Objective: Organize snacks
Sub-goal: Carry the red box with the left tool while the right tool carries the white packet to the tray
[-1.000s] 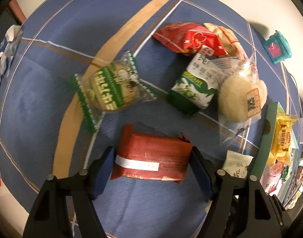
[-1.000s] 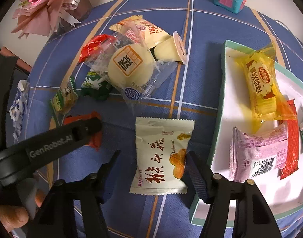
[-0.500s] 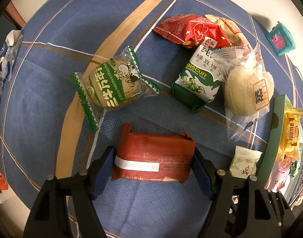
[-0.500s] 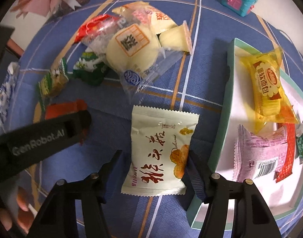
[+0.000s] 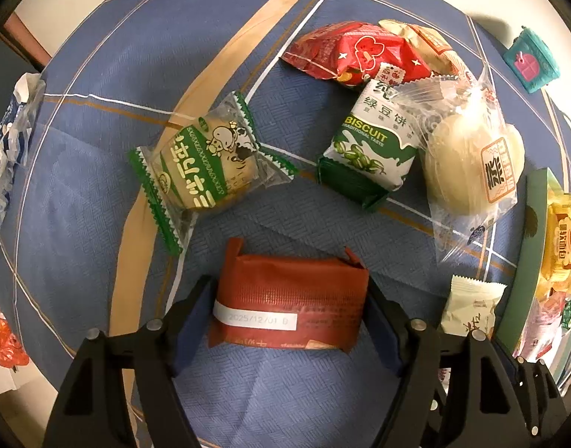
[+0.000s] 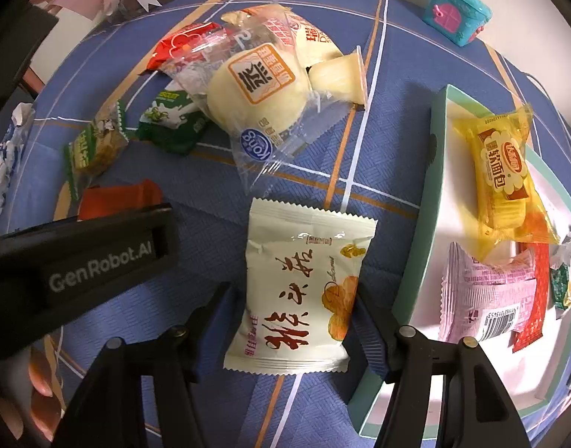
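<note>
Left gripper (image 5: pixel 289 311): clenched on a red packet (image 5: pixel 291 304).
Right gripper (image 6: pixel 293 310): grasping a cream packet (image 6: pixel 300 285) beside the tray (image 6: pixel 421 246).
Surface: blue tablecloth (image 6: pixel 393 56).

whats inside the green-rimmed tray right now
The tray holds a yellow bread packet, a pink wrapper, a red sachet partly under both, and a green-white packet cut off by the frame edge.
</note>
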`<action>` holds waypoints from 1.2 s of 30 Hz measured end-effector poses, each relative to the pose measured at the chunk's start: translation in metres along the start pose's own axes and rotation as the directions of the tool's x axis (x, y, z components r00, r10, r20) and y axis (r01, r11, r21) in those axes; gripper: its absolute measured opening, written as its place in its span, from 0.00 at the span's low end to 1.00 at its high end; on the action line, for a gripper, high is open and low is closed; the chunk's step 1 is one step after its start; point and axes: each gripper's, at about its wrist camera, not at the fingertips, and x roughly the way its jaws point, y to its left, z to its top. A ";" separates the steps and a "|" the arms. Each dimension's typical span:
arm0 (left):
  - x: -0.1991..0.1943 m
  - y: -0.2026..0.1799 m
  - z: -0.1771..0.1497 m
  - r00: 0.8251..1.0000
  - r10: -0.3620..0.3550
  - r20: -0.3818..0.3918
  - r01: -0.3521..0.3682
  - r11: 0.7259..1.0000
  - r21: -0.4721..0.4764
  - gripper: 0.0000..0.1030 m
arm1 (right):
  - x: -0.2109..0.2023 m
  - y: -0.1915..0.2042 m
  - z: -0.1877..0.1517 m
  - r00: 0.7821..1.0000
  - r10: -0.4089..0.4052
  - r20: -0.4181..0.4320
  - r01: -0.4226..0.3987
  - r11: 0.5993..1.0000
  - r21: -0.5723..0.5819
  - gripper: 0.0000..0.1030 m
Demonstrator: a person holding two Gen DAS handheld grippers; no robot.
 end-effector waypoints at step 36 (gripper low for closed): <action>-0.107 0.028 0.009 0.980 -0.041 0.196 0.052 0.997 -0.051 0.62 | -0.091 -0.062 0.016 0.988 0.088 0.128 -0.101 0.991 0.091 0.54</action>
